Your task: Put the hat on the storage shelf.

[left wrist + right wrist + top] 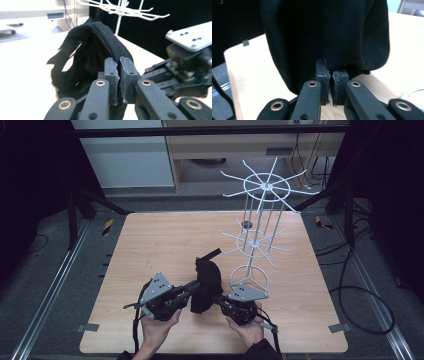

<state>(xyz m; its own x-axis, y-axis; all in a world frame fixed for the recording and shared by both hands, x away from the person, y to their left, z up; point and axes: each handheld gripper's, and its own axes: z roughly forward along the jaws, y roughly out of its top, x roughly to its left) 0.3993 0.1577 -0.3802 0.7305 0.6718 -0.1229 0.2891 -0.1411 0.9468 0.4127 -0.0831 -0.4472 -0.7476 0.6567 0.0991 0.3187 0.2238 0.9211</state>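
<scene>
This looks like a lab or test cell set up for recording. A square light wooden table stands on grey carpeted floor inside a black metal frame, with metal floor rails along both sides. Yellow-and-black hazard tape marks lie on the floor near the far corners. Black cables trail and loop at the right. Behind stand a pale cabinet and a light wooden shelf unit.

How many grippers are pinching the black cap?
2. The left gripper pinches the cap on its left side, and the right gripper pinches its right side, low down, by the white rack.
</scene>
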